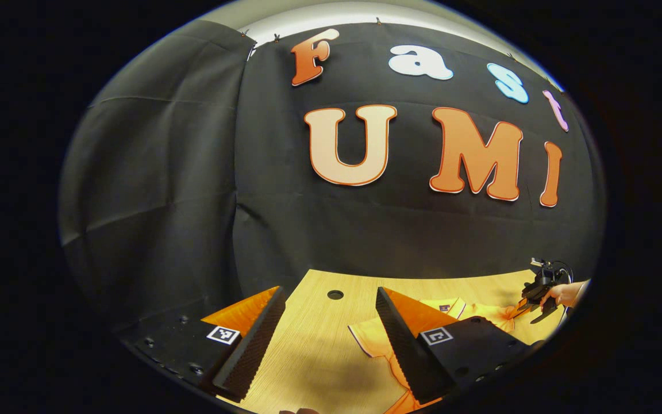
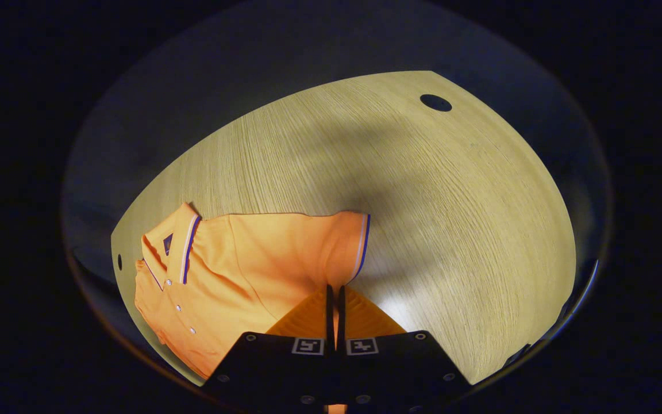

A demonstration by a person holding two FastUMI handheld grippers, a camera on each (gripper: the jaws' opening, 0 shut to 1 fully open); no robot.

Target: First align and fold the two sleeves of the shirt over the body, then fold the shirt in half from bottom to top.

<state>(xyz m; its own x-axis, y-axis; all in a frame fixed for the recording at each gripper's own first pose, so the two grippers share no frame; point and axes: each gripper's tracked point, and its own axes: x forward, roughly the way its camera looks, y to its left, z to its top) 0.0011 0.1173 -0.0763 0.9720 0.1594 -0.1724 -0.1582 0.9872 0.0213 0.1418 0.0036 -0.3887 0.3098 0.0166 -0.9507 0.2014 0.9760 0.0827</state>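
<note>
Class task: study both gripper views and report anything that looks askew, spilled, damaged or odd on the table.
Nothing is spilled or damaged. The orange polo shirt lies rumpled on the wooden table, creased rather than smoothed out. The right gripper has its fingers closed at the sleeve's striped cuff; the left gripper is open above the table.

The left gripper (image 1: 331, 339) hung above the surface with its fingers spread wide apart, nothing between them. The right gripper (image 2: 334, 296) had its fingers drawn together, almost touching. In the left gripper view it sat far off, held by a hand (image 1: 564, 294).
</note>
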